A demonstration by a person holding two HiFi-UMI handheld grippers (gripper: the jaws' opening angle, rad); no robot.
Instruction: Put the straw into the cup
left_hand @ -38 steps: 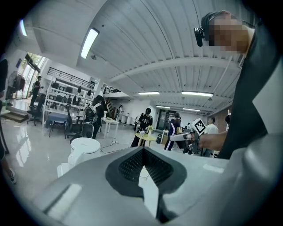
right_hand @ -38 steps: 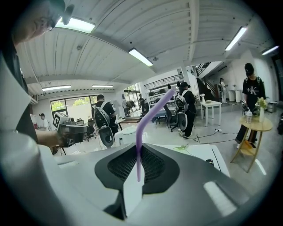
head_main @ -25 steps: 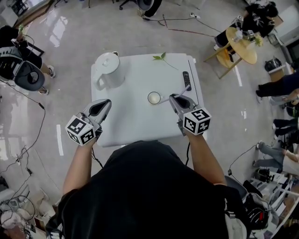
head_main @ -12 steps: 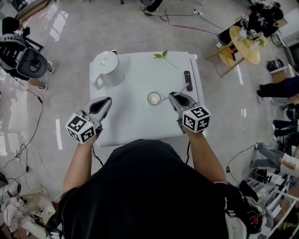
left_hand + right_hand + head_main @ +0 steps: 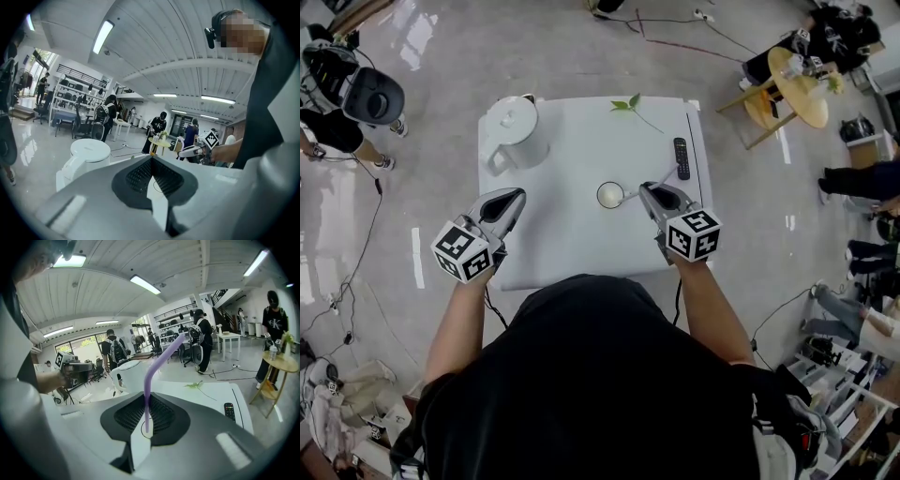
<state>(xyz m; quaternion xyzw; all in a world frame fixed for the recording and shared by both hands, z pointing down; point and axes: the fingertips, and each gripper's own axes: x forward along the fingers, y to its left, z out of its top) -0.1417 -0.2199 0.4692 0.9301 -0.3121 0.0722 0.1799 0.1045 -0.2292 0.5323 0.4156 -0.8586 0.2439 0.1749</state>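
We list:
- Right gripper: jaws clenched on the purple straw, which stands between them with its bent top leaning away.
- White cup: just ahead of that gripper's tips, on the white table.
- Left gripper: jaws pressed together, empty, with a white kettle beyond it.
- Remote control: ahead of the right gripper.

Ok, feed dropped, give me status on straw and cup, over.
Right tongs shut on purple straw. Straw's low end at cup rim, not clearly in. Left tongs shut, empty. Kettle, remote stand apart.
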